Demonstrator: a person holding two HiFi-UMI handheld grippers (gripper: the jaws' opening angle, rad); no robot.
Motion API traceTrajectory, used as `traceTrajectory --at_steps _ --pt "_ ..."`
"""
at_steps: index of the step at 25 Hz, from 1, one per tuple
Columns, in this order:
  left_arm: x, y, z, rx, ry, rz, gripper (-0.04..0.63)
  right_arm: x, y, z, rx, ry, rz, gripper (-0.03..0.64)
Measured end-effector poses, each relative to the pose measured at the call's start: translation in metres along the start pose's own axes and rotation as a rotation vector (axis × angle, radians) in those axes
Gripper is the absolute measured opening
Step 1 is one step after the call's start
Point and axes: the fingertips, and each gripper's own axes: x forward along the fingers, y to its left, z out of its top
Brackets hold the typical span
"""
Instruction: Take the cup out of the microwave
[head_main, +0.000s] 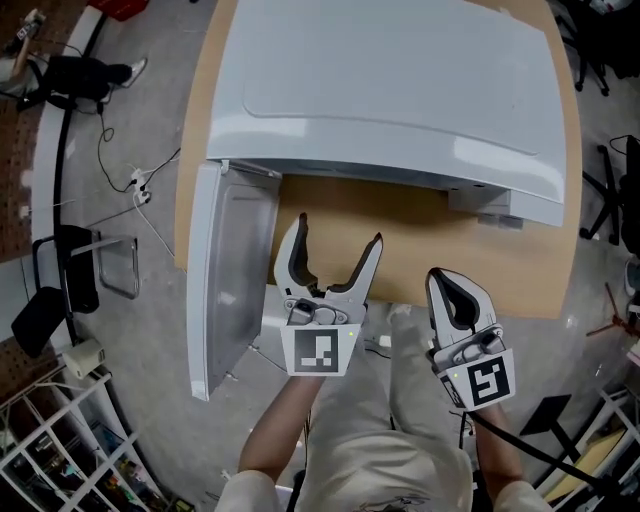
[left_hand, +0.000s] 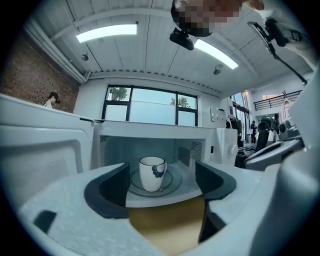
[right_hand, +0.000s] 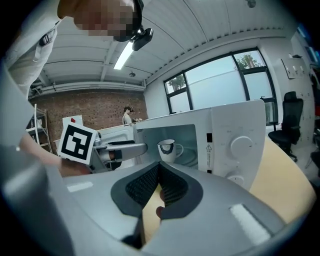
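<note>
A white cup with a blue mark (left_hand: 151, 173) stands upright on the glass turntable (left_hand: 173, 182) inside the white microwave (head_main: 400, 90), and the right gripper view also catches the cup (right_hand: 167, 148). The microwave door (head_main: 225, 275) is swung open to the left. My left gripper (head_main: 340, 232) is open in front of the cavity and holds nothing; the left gripper view frames the cup, still well beyond the jaws, between its dark pads (left_hand: 114, 187). My right gripper (head_main: 447, 282) is shut and empty, lower right, near the table's front edge.
The microwave sits on a wooden table (head_main: 520, 270). Its control panel with two knobs (right_hand: 241, 145) is right of the cavity. Cables (head_main: 140, 185) and a chair frame (head_main: 85, 265) are on the floor at left, and a white shelf (head_main: 60, 440) stands at lower left.
</note>
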Motion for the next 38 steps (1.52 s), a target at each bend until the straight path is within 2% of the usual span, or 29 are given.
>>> traceTrajectory --at_steps 3,6,11,15,22,25,27,30,38 --pt "0.025 0.007 -0.008 -0.013 -0.035 -0.033 0.429 0.001 -0.005 -0.008 0.009 0.014 -0.012 0.006" --pt "0.055 0.016 -0.021 0.052 -0.032 -0.062 0.471 0.005 -0.009 -0.011 0.013 0.029 -0.016 0.006" --pt "0.106 0.033 -0.025 0.109 -0.069 -0.104 0.517 0.014 -0.012 -0.011 0.016 0.035 -0.017 0.006" --pt "0.130 0.032 -0.028 0.191 -0.079 -0.157 0.529 0.020 -0.011 -0.015 0.030 0.051 -0.010 0.006" --pt "0.160 0.030 -0.030 0.229 -0.052 -0.176 0.540 0.027 -0.010 -0.016 0.043 0.058 -0.001 0.006" --pt "0.166 0.032 -0.031 0.265 -0.046 -0.153 0.520 0.025 -0.011 -0.016 0.048 0.065 -0.003 0.006" --pt "0.166 0.035 -0.031 0.285 -0.044 -0.132 0.456 0.024 -0.014 -0.017 0.050 0.069 -0.006 0.006" --pt "0.167 0.039 -0.032 0.306 -0.032 -0.104 0.405 0.022 -0.018 -0.020 0.050 0.074 -0.014 0.006" --pt "0.160 0.038 -0.031 0.298 -0.041 -0.103 0.400 0.015 -0.021 -0.015 0.042 0.062 -0.026 0.006"
